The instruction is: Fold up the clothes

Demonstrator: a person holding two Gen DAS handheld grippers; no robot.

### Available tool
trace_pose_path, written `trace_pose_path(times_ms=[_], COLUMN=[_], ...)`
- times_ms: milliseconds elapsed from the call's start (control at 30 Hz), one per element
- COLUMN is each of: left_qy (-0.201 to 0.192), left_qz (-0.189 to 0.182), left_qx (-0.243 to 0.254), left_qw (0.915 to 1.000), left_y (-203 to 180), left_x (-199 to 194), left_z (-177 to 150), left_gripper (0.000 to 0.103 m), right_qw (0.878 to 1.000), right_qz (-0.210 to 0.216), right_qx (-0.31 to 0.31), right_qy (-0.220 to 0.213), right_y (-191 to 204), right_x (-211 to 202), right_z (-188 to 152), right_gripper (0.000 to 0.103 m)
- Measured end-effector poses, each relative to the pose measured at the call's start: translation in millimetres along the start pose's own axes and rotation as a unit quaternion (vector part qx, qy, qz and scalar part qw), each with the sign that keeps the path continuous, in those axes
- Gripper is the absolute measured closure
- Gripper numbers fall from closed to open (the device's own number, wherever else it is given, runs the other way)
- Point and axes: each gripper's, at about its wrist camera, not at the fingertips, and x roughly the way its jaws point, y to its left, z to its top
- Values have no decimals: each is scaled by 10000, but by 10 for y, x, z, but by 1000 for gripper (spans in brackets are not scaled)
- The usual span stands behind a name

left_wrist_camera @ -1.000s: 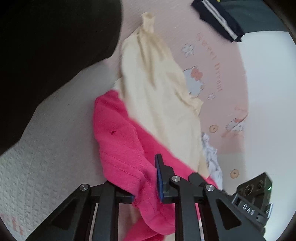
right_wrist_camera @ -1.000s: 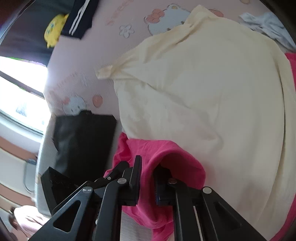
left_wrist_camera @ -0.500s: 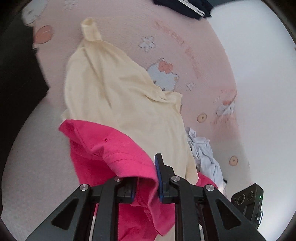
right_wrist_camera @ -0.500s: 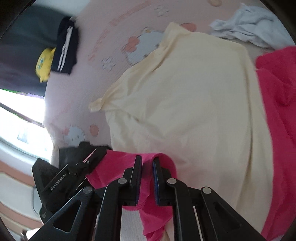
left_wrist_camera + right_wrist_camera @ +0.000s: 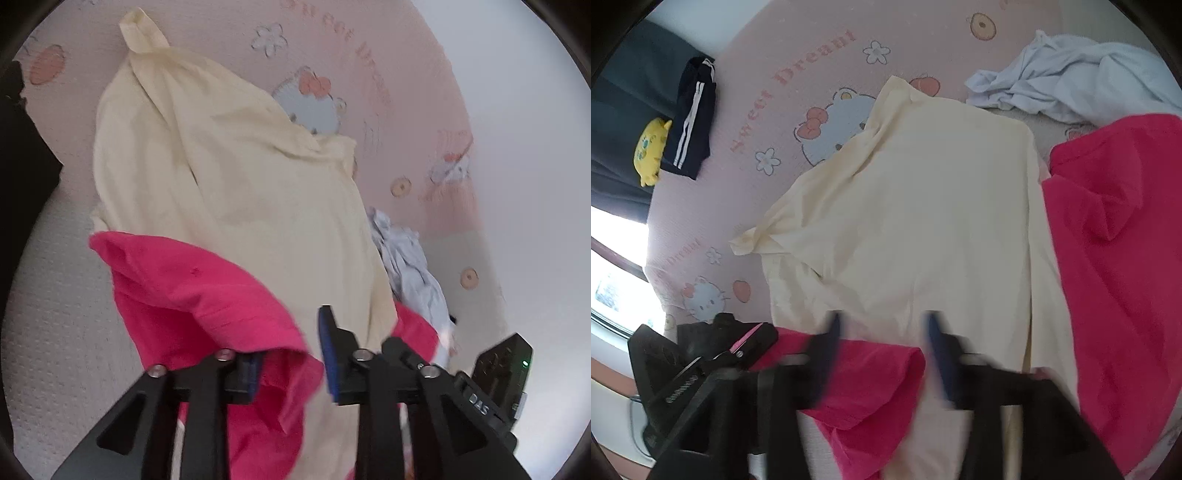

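Pink cartoon-print bedsheet point(image 5: 369, 44) fills the left wrist view. On it a cream shirt point(image 5: 240, 192) lies lengthwise away from the camera, a pink garment point(image 5: 192, 295) overlapping its near end. Left gripper point(image 5: 291, 358) open, fabric draped on one finger.

Right wrist view: right gripper point(image 5: 884, 354) open, blurred, over the pink garment's point(image 5: 871, 384) folded edge. White clothing point(image 5: 1071, 88) and dark shorts point(image 5: 690, 118) lie apart.

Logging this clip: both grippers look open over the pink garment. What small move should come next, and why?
Probably draw both grippers back, then smooth the fold. The left gripper and right gripper stand open, with the bright pink cotton garment still bunched between their fingers and lying across the pale yellow shirt.
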Motion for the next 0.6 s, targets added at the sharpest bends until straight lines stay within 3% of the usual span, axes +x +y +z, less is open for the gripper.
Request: trace_pose_path(times_ms=[133,300,500,600], left_qy=[-54,-94,-204,-239], left_qz=[159,729,1327,1739], left_qx=[466,1041,1430,1731], left_qw=[9988,9919,9806,9691], left_y=[-163,-277,-233,-229], left_x=[-200,-445,-650,-650], left_z=[-24,-66,-143,-195], left_gripper=[33,32,32,32], right_qw=[9992,9918,9700,9600], right_qz=[-174,-558,-1042,-1089], right_qx=[-355,-1140,-2180,-2574], right_qy=[-74,-174,-258,-162], right_y=[61,216,414,467], right_x=[-113,-211,-283,-258], right_z=[-35,-115,-234,-320], right_gripper=[47,38,33,33])
